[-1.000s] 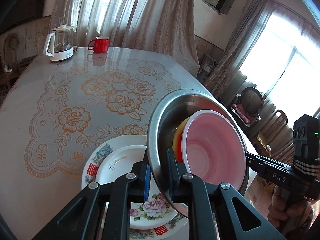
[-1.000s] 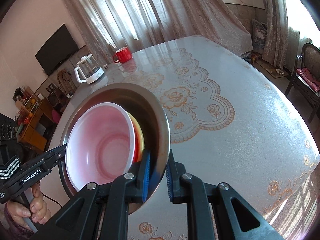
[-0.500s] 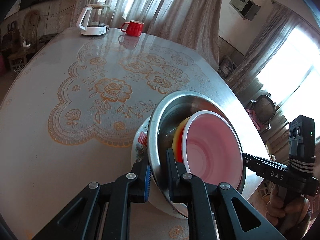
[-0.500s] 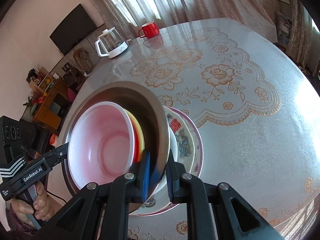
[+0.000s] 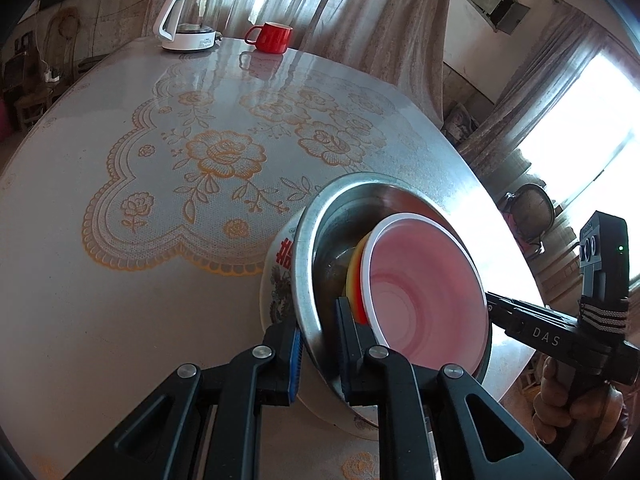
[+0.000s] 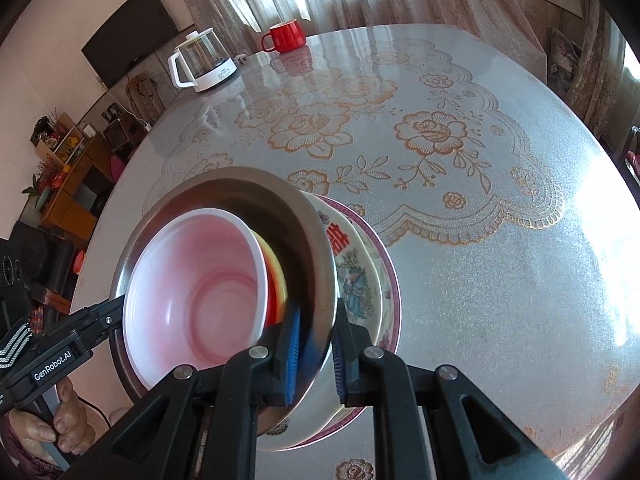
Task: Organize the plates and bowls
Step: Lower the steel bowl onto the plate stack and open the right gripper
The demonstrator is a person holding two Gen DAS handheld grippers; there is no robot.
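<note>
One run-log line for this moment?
left tongs: opening on steel bowl rim | right tongs: gripping rim | below: floral plates

Daylight is streaming through the sheer curtains (image 5: 304, 8) and the side window (image 5: 576, 128), which is blowing out to white. Glare is spreading over the glossy counter (image 6: 500, 264). Fisheye bending is curving the edges, corners are darkening, and focus is staying sharp throughout.

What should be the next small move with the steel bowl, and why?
Probably lower it the last bit, level, onto the plates, then release. The left tool and right tool pinch opposite rims of the steel bowl, which sits tilted over the stacked plates with the pink bowl inside.
</note>
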